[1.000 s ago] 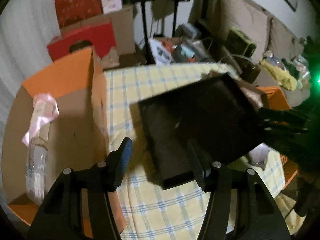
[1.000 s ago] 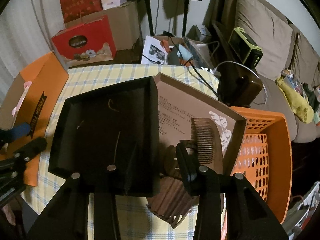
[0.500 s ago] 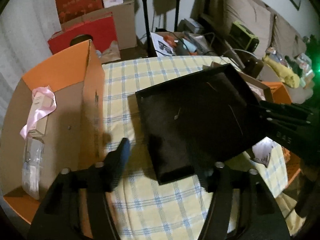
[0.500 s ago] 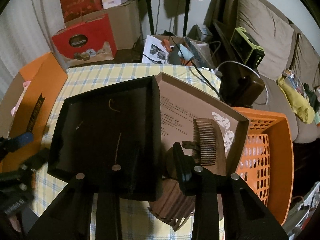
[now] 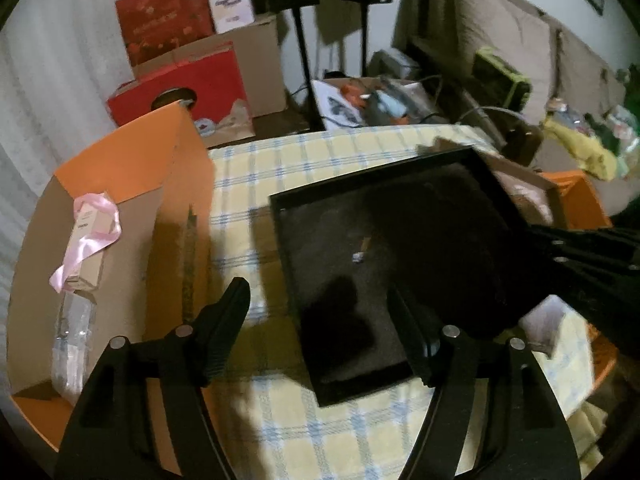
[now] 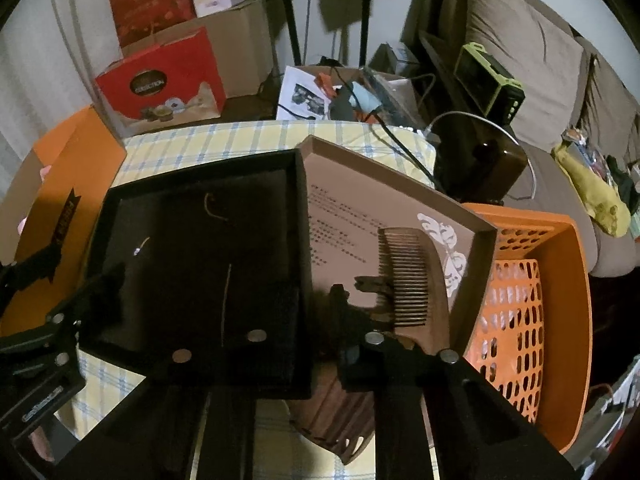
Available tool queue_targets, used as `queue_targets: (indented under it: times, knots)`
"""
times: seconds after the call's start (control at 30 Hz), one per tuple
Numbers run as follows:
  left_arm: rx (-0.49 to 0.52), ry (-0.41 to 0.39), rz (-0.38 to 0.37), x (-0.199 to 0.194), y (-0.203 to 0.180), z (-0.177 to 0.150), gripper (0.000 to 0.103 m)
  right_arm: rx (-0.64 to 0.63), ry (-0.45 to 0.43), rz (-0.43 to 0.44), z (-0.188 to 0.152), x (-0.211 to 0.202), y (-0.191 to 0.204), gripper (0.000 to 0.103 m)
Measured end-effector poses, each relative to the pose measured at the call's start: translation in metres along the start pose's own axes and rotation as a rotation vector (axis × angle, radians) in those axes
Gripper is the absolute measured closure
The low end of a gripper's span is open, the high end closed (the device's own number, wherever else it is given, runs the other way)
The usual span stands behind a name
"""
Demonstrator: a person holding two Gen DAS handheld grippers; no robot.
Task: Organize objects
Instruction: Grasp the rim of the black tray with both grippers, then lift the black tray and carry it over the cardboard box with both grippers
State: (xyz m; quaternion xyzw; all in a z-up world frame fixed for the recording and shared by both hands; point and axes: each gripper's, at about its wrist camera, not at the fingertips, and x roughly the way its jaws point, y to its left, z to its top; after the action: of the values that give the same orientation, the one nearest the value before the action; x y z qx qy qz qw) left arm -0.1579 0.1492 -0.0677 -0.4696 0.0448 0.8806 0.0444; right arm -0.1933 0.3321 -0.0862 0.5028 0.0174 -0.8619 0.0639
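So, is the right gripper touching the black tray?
Touching. In the right wrist view the right gripper has just been closing, and its fingers pinch the right wall of the black tray, one inside, one outside.

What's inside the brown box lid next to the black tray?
In the brown box lid: a wooden comb lying over printed text and a white leaf motif. Its near end is hidden behind the right claw, which has been closing on the black tray wall.

A yellow cloth (image 6: 240, 140) checked in blue and white is seen. The tray (image 6: 192, 256) is black, the lid (image 6: 360, 216) tan with white motifs, the comb (image 6: 408, 280) brown, the basket (image 6: 560, 320) orange.
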Motion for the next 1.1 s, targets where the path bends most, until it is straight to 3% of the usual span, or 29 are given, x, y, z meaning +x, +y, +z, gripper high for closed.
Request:
queue_targets:
  times: [0.17,0.37,0.43,0.53,0.67,0.73,0.77,1.1]
  knots:
    - [0.026,-0.088,0.016,-0.022,-0.009,0.004,0.037,0.02,0.004,0.004,-0.002,0.0,-0.002,0.09]
    - [-0.005,-0.007,0.014,-0.005,0.003,0.006,0.038,0.026,0.011,0.022,-0.001,0.001,-0.006,0.09]
    - [-0.032,0.037,-0.02,0.0,0.013,0.01,0.049,0.042,0.018,0.039,-0.001,0.002,-0.009,0.09]
    - [-0.066,0.127,-0.096,0.009,0.026,0.017,0.056,0.063,0.026,0.059,0.0,0.003,-0.011,0.09]
    - [-0.057,0.187,-0.111,0.014,0.034,0.03,0.068,0.07,0.028,0.063,0.0,0.003,-0.012,0.09]
    - [-0.041,0.222,-0.12,0.019,0.036,0.034,0.084,0.071,0.029,0.065,0.0,0.004,-0.012,0.09]
    - [-0.046,0.244,-0.147,0.021,0.038,0.037,0.086,0.071,0.031,0.066,0.0,0.004,-0.012,0.09]
    - [-0.009,0.287,-0.09,0.033,0.03,0.038,0.083,0.068,0.03,0.07,-0.001,0.003,-0.012,0.09]
